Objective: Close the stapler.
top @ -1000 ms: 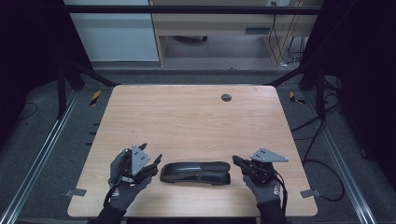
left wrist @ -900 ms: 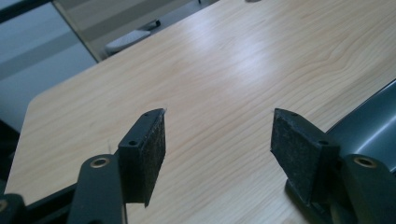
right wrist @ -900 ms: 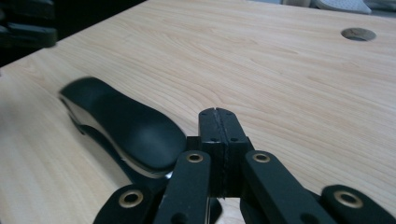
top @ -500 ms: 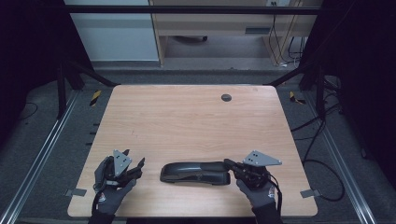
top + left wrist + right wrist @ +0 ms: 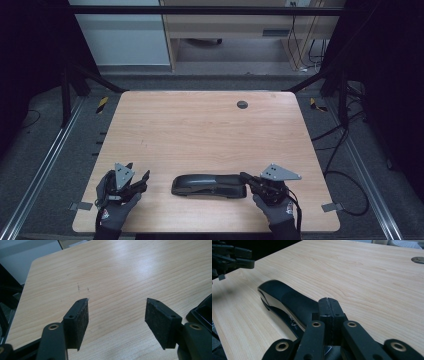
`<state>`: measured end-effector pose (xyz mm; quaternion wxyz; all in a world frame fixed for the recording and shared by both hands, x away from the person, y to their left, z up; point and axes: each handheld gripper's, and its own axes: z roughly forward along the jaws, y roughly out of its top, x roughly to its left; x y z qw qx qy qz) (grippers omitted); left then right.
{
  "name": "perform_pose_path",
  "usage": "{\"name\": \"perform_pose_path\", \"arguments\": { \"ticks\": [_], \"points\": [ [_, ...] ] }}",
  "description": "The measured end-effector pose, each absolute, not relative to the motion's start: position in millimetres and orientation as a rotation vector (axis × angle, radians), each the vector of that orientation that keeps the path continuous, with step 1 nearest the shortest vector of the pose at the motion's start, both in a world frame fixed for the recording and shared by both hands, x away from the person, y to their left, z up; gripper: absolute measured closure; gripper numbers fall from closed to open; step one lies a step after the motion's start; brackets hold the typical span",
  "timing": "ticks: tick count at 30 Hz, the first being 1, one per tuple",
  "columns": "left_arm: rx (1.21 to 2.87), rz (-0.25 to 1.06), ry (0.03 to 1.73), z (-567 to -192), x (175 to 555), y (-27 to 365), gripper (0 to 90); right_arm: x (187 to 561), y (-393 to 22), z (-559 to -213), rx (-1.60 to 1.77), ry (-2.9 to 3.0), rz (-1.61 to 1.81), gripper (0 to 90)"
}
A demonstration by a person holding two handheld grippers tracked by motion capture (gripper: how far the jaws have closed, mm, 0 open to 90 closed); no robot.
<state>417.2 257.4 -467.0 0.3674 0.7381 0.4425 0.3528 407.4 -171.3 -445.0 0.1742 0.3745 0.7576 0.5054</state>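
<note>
while your right gripper [image 5: 329,305] sits with its jaws pressed flat together, pad against pad, it's parked right at the near end of the long black case [image 5: 210,185], and from the right gripper view i can't tell whether a thin edge of the case is nipped between those pads or whether they're just resting against it. nothing thick is between them, that much is plain.

over on the other side, your left gripper [image 5: 116,315] stands spread wide, bare wood between the pads, nothing held. a corner of the black case [image 5: 201,312] peeks in at the right edge of the left gripper view, close by but not touching.

the case lies lengthwise along the front of the wooden table [image 5: 200,125], between your two hands, with the right one at its end and the left one a little way off its other end.

my read: you're steadying one end so the other hand can come in. keep the right wrist quiet and low, so the case doesn't skate. bring the left in level with the tabletop, pads straddling the rounded end squarely, then close slowly. if you come in tilted, that glossy shell looks likely to squirt out sideways.
</note>
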Motion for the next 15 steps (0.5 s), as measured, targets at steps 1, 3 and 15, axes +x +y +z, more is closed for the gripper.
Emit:
{"name": "perform_pose_path", "arguments": {
  "ticks": [1,3,15],
  "points": [
    [1.897,0.908,1.139,-467.3,417.2,257.7,35.1,407.2,-171.3,-445.6,1.069,2.150,1.429,90.0],
    [1.896,0.906,1.142,-467.7,417.4,258.5,35.1,407.5,-171.5,-447.2,1.068,2.150,1.430,90.0],
    [1.891,0.906,1.149,-468.6,417.6,259.3,35.1,407.7,-171.8,-451.9,1.086,2.148,1.426,90.0]
  ]
}}
